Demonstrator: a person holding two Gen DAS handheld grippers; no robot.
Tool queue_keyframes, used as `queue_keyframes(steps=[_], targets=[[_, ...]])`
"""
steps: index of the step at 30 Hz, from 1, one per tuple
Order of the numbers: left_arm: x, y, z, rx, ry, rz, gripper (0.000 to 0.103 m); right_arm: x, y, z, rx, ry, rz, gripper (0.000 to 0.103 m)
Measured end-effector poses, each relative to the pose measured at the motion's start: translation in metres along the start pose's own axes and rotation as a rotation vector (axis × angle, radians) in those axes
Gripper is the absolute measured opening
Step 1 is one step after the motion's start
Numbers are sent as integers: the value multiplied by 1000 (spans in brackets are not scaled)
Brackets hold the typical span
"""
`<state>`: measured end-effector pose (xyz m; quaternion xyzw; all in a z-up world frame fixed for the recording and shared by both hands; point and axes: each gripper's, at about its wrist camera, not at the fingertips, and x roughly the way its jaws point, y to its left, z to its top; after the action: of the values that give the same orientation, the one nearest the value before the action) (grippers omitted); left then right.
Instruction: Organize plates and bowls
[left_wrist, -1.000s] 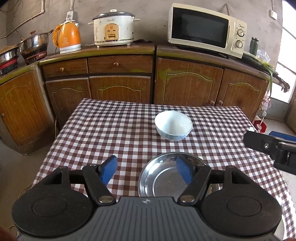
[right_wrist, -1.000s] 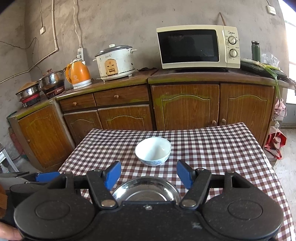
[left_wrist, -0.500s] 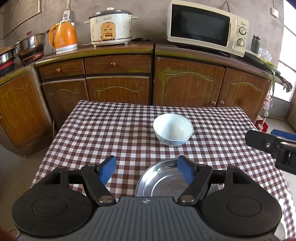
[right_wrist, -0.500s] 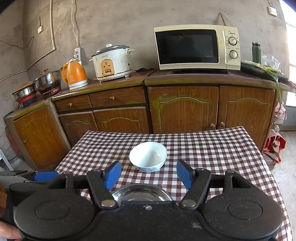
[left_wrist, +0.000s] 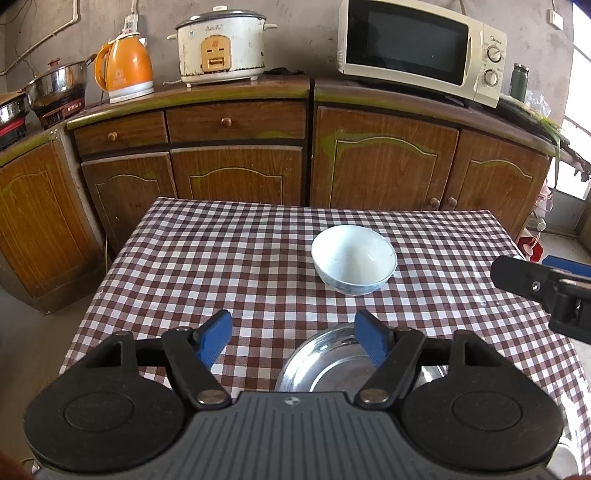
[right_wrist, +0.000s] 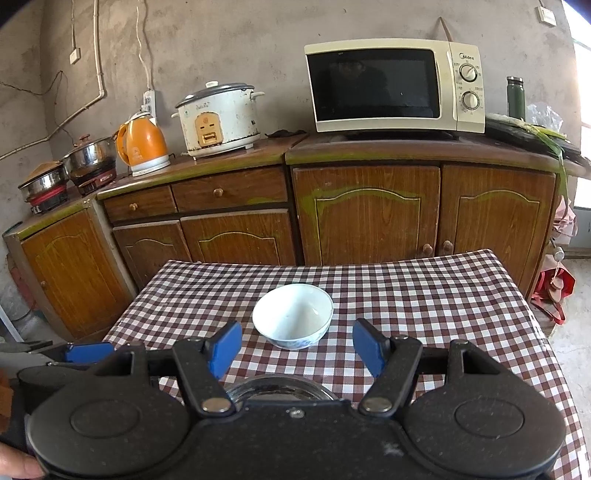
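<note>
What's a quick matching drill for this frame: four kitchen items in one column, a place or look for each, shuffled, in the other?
Items:
1. white bowl
2. steel plate
3. orange kettle
4. microwave

Descriptions:
A. on the counter, left of the rice cooker
B. shiny, at the near edge of the checkered table
C. cream casing, dark door, two dials
D. empty, upright, mid-table

Pairs: 1-D, 2-B, 3-A, 4-C

bowl white, rim maybe bluish | tablecloth maroon-white check | kettle orange
</note>
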<state>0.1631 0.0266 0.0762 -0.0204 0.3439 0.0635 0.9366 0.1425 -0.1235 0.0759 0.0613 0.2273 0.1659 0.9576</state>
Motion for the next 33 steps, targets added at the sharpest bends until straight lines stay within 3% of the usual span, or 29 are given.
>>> queue_keyframes(steps=[33], targets=[[49,3,23,25,11,36,76,62,-12,5,6,43,-18,79]])
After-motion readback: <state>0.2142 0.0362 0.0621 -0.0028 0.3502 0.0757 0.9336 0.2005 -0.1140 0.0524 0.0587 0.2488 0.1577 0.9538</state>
